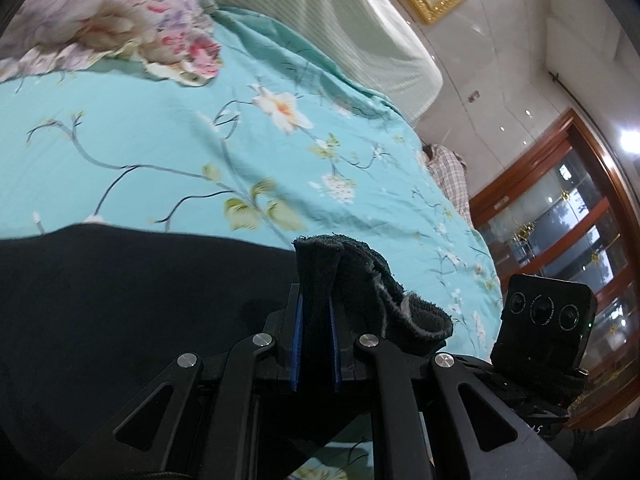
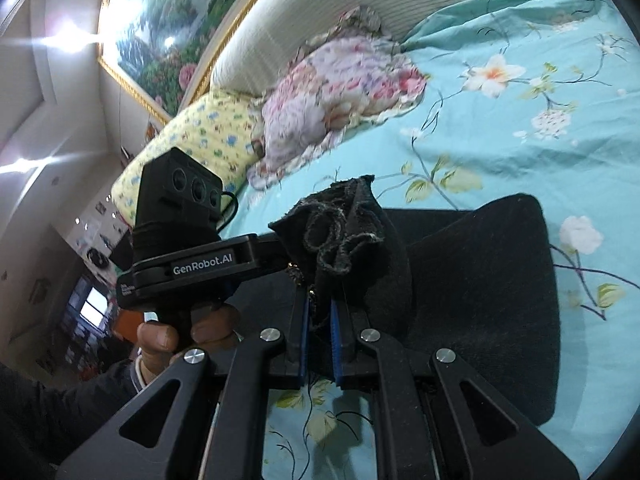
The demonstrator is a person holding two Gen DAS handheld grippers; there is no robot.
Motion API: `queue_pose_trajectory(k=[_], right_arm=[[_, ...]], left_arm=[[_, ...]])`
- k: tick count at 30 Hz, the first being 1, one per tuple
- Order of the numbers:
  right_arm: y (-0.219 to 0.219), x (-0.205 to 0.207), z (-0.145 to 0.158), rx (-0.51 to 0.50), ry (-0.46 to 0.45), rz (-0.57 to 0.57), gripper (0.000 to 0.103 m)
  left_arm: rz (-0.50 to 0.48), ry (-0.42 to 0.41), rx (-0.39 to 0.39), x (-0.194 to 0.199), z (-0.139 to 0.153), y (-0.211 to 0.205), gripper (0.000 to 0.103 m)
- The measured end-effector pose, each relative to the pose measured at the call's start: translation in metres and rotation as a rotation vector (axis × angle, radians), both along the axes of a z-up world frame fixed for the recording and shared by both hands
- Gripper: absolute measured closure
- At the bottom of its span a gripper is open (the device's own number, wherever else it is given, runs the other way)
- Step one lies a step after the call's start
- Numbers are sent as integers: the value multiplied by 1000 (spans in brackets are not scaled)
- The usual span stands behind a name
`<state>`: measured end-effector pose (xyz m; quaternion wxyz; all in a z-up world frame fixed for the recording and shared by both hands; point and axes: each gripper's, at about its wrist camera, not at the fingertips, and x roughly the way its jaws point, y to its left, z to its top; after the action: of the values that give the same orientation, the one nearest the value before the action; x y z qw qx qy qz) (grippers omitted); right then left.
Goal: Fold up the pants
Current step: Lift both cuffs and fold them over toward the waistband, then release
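**Both grippers clamped on the black pants over the bed**

Where the black pants [image 1: 120, 300] spread across the near part of the turquoise floral bedsheet [image 1: 160, 152], each gripper has a bunched edge of the cloth pinched between its blue-padded fingers. On the left wrist view, the left gripper [image 1: 316, 320] is closed on an upright wad of frayed black fabric, with more of it drooping over the right finger. On the right wrist view, the right gripper [image 2: 320, 320] likewise grips a gathered hem that stands above its fingertips, while the rest of the garment lies folded over itself toward the bed's right side. Just beside it to the left, the left gripper's body, marked GenRobot.AI, is held by the person's hand [image 2: 176, 340]. Farther back, a pink floral pillow [image 2: 336, 92] and a yellow pillow [image 2: 200, 132] rest near the ribbed headboard [image 2: 360, 4], under a gold-framed painting [image 2: 168, 40].
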<state>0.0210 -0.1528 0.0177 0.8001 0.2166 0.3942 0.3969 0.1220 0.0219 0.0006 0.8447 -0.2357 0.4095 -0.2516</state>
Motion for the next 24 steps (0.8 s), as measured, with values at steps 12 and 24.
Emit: queue_pose_trajectory(k=[12, 24], right_arm=[[28, -1, -10, -67, 22, 73, 78], [45, -13, 4, -26, -7, 148, 62]], left_arm=[[145, 68, 18, -22, -15, 37, 91], [330, 81, -39, -65, -7, 81, 75]])
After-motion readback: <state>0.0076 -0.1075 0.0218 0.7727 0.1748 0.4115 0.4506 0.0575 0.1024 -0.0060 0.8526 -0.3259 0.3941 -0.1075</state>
